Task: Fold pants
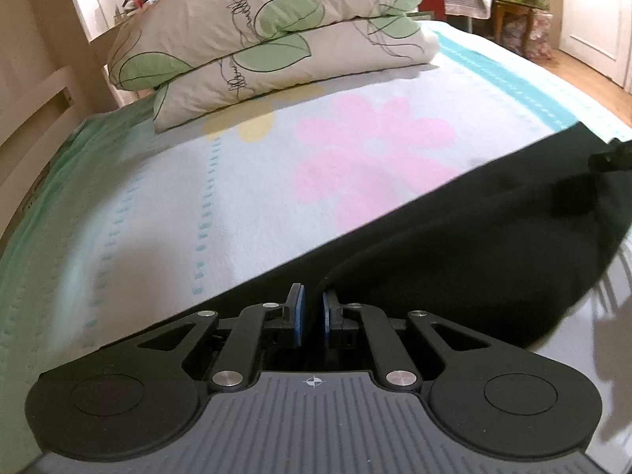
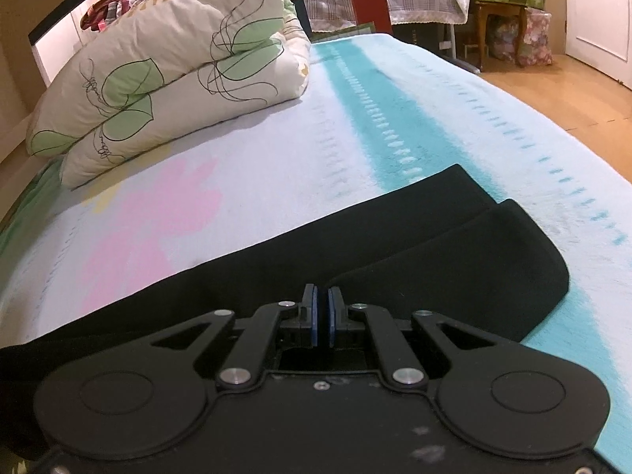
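Black pants [image 1: 454, 233] lie across the bed, stretched from my left gripper toward the right. My left gripper [image 1: 313, 308] is shut on the pants' near edge, with the cloth pinched between its blue pads. In the right wrist view the pants [image 2: 395, 229] show as two overlapping layers with a rounded end at the right. My right gripper [image 2: 323, 308] is shut on the pants' edge too. The tip of the other gripper [image 1: 610, 156] shows at the right edge of the left wrist view.
The bed cover [image 1: 237, 197] is white with a pink flower and teal stripes. A folded leaf-print quilt [image 1: 276, 39] lies at the far end of the bed; it also shows in the right wrist view [image 2: 170, 75]. Wooden floor [image 2: 553, 87] and furniture lie to the right.
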The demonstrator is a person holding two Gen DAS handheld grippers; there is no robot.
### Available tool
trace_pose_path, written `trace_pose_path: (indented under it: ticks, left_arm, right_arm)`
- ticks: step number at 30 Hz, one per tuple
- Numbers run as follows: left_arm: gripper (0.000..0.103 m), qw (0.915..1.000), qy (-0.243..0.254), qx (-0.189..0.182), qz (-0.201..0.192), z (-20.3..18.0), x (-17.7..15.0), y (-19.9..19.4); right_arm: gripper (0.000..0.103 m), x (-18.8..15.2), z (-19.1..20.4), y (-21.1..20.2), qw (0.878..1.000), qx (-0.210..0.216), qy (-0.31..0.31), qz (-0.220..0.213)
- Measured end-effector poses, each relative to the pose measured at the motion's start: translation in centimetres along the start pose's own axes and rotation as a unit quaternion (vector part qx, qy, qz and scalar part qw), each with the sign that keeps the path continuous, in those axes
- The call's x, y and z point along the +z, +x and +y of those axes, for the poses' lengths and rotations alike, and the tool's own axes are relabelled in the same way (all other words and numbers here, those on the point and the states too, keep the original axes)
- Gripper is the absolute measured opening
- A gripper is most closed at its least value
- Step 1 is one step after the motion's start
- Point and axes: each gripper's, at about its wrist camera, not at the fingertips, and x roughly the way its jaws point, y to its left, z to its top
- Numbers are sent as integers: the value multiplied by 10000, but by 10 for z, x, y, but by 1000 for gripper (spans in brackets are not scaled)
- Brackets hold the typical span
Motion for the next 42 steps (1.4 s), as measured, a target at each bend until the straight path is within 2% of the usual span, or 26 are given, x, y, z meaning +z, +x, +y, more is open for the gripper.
trace_pose_path:
  ticks: [12,18,23,25,27,30,34,38,42]
  left_arm:
    - [10,9995,-176,167,193,17,11,31]
    - [10,9991,-17,229,354,12,7,50]
    - [10,9974,176,212,671,7,-3,70]
    - [10,9970,353,278,627,4,-8,71]
    - [9,9967,509,310,556,1,-12,70]
    - [8,9968,534,294,515,1,-14,69]
    - [8,9970,503,264,522,0,-13,69]
    - [7,9970,512,265,523,0,-12,69]
    - [6,9967,537,314,530,-2,-13,71]
  right_arm:
    - [7,16,20,32,9997,153,-94,-142]
    - [7,22,25,47,9991,48,-320,-263]
    - [10,23,19,50,9997,54,-145,-208]
    - [11,22,11,43,9993,-62,-131,-340]
    - [26,22,-1,37,9983,-271,-229,-461]
    - [30,20,-23,33,9938,-752,-573,-592]
    - [35,21,-51,32,9863,-1150,-906,-758]
    - [40,28,-72,39,9849,-1162,-1062,-727]
    - [41,35,-92,51,9905,-1050,-724,-521]
